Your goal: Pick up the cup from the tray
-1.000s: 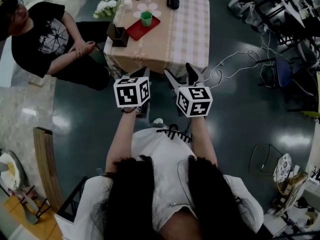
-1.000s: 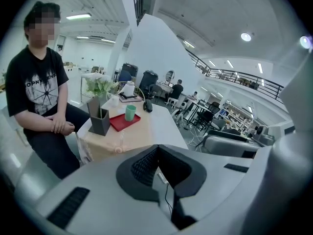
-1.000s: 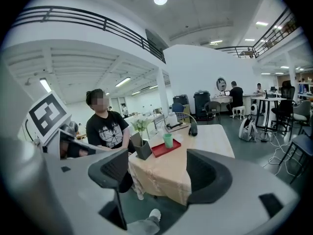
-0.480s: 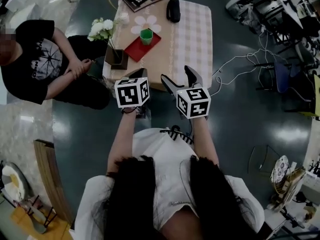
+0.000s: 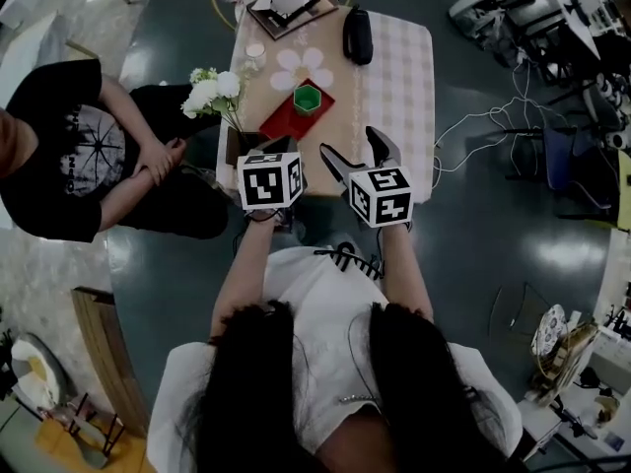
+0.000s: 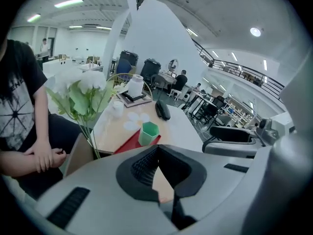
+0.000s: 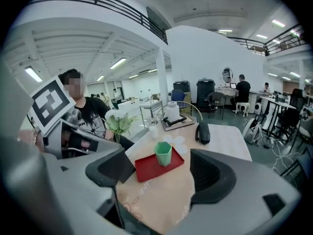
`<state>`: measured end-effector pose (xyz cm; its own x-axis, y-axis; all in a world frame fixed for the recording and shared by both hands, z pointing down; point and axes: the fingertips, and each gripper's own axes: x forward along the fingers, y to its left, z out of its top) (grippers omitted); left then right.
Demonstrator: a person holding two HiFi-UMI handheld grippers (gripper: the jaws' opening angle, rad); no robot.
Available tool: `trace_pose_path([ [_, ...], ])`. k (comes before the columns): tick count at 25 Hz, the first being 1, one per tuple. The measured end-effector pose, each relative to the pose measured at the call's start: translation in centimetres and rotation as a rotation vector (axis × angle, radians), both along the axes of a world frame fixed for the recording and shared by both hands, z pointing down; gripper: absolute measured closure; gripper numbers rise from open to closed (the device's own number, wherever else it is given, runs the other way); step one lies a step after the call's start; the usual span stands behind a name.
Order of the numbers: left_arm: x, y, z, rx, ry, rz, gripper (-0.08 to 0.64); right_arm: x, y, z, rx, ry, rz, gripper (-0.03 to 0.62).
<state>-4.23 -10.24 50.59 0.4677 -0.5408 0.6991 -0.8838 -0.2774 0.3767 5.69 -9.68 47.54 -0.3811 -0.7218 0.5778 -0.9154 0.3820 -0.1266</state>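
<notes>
Plainly the reach has not begun: both tongs are held up short of the counter (image 5: 394, 62), at its near edge, well apart from the cup (image 5: 308, 99). The green cup stands upright on the red tray (image 5: 279, 123), which lies on the counter's left half, beside the flowers (image 5: 212, 89).

The right tongs (image 5: 353, 144) stand spread as wide as they go, holding nothing. That gripper's own view frames the cup (image 7: 164, 153) and tray (image 7: 145, 170) between its two jaws, so it looks lined up to take the cup. The left tongs (image 5: 279, 144) have their tips together on nothing. They seem to be merely carried alongside, with the cup (image 6: 149, 133) showing just above the closed jaws.

Some things stay uncertain. Whether the cup holds anything cannot be told from any view. The dark object (image 5: 357, 35) farther along the counter is too dim to name. The flowers' container is partly hidden behind the left tongs in the head view. The seated person (image 5: 74, 156) at the left is cut off at the picture's edge.
</notes>
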Motion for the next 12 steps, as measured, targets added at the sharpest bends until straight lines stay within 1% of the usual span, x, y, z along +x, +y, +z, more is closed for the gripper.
trace_pose_path([
  [3,-0.4,-1.4,0.7,-0.013,0.012,-0.005,0.552,-1.1,-1.7,0.8,-0.015,0.055,-0.039,0.193],
  [6,-0.7,-2.3,1.0,-0.023,0.020,-0.014,0.552,-2.2,-3.0,1.7,-0.052,0.074,-0.088,0.193],
  [9,-0.7,-3.2,1.8,-0.056,0.007,-0.011,0.552,-3.0,-4.9,3.4,-0.101,0.094,-0.128,0.193],
  [12,-0.6,-4.1,2.6,-0.087,0.007,-0.014,0.551,-3.8,-7.3,4.6,-0.120,0.138,-0.169,0.193],
])
